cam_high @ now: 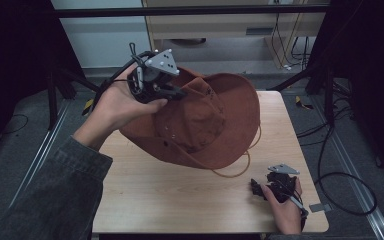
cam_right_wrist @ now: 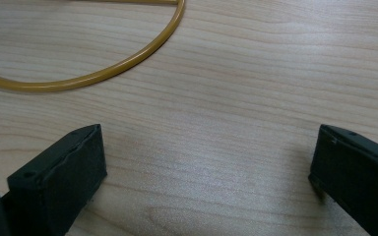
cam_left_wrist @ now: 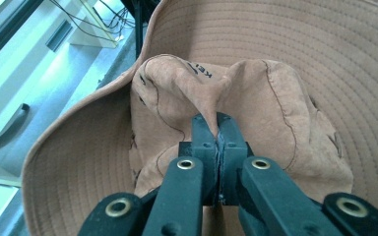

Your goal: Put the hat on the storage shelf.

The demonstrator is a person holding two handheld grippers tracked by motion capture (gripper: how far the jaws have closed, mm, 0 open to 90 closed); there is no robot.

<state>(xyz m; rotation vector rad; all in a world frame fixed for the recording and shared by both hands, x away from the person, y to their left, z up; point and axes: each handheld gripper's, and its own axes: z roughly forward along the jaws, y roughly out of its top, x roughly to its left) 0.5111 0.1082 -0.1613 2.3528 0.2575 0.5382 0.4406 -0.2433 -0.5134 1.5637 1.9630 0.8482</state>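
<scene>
Left gripper view shows your left gripper (cam_left_wrist: 218, 129) clamped on the hat (cam_left_wrist: 275, 64) crown, probably mid-lift over the table (cam_high: 145, 200). Right gripper (cam_right_wrist: 206, 162), jaws apart, waits beside the hat; next, steady the brim.

The brown hat (cam_high: 205, 120) blocks the centre and upper half of the table (cam_high: 180, 200), its cord (cam_high: 235, 172) looping out at lower right. Bare wood lies free across the lower middle and lower left of the high view.
</scene>
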